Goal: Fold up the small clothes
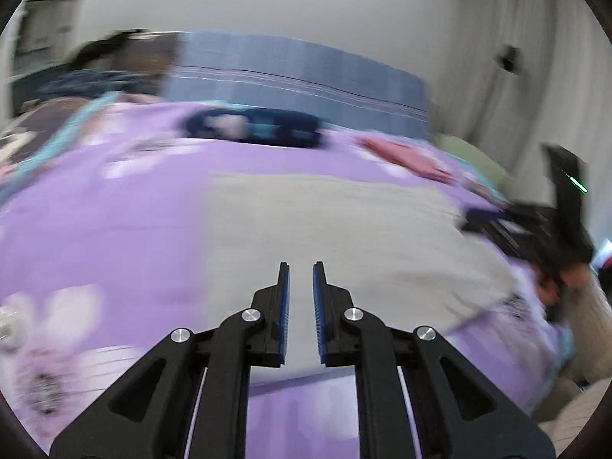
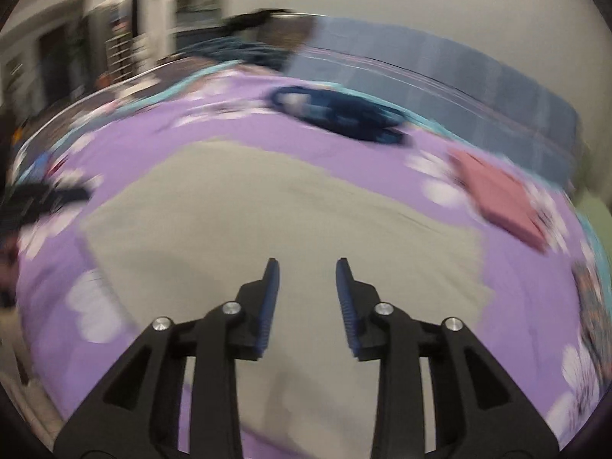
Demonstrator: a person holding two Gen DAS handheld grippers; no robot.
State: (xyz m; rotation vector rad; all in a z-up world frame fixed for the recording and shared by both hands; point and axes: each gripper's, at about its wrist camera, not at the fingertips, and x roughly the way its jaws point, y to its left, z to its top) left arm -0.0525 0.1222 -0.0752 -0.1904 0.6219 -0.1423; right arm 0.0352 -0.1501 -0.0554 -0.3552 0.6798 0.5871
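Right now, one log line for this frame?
phase: approach | left gripper: open, empty | right gripper: open, empty | grey garment: flat on purple bedsheet | views: motion-blurred

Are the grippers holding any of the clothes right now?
No. The left gripper and right gripper are both open and empty, above the flat beige cloth on the purple bedspread.

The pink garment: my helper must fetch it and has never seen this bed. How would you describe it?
Start at the purple floral bedspread in front of the blue headboard. A large beige cloth lies in its middle; the flat folded pink garment lies right of that, the only pink piece, unlike the dark navy garment near the headboard.
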